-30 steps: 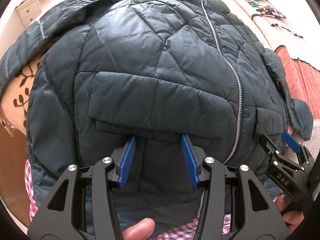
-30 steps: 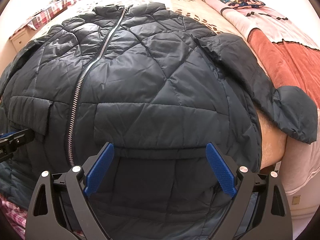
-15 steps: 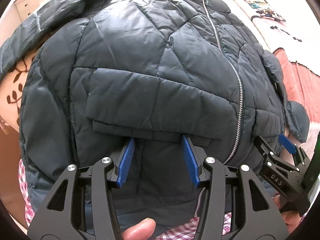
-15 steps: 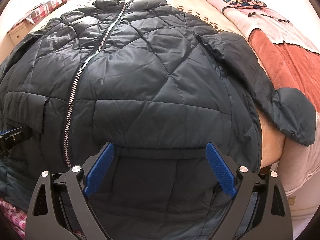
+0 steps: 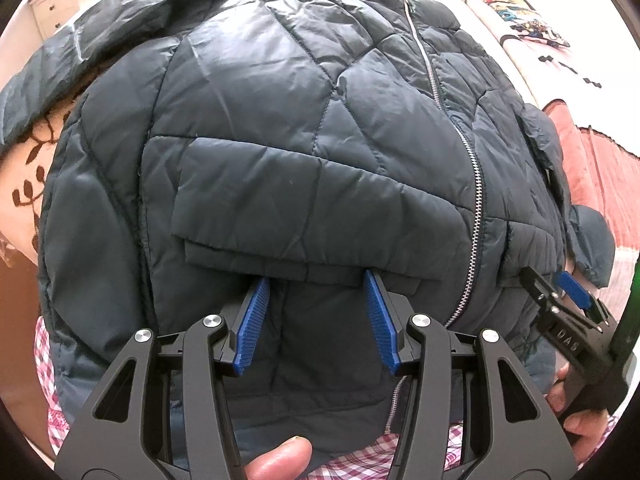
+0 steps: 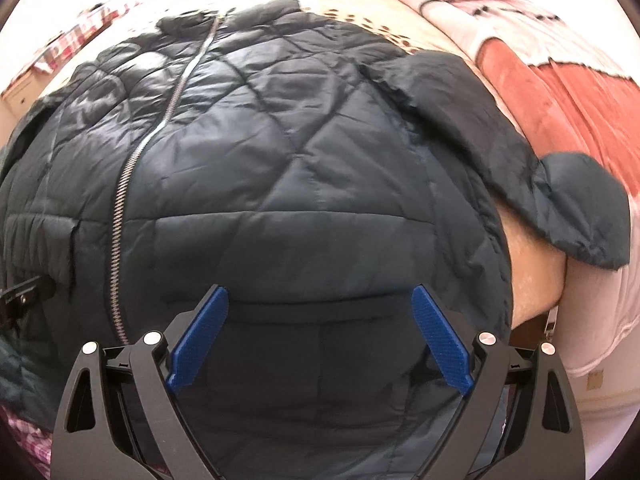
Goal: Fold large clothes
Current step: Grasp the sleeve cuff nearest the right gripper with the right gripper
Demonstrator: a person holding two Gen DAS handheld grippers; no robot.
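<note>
A dark quilted puffer jacket [image 5: 280, 128] lies zipped, front up, on a bed, its hem hanging over the near edge; it also fills the right wrist view [image 6: 300, 168]. My left gripper [image 5: 316, 280] is open, its tips at the lower edge of the left pocket flap [image 5: 304, 216]. My right gripper [image 6: 320, 296] is wide open over the right pocket area, and shows at the right of the left wrist view [image 5: 556, 284]. The jacket's right sleeve [image 6: 520, 172] lies out over the bedding.
The bed has a cream leaf-print sheet [image 5: 28, 168] and a pink and salmon blanket [image 6: 560, 92] on the right. A white drawer unit [image 5: 52, 4] stands far left. Checked fabric [image 5: 52, 364] lies under the hem. The bed's side drops away at right [image 6: 592, 344].
Both grippers have moved forward and closer to the jacket, so it fills more of each view. Their jaws stay open as before.
</note>
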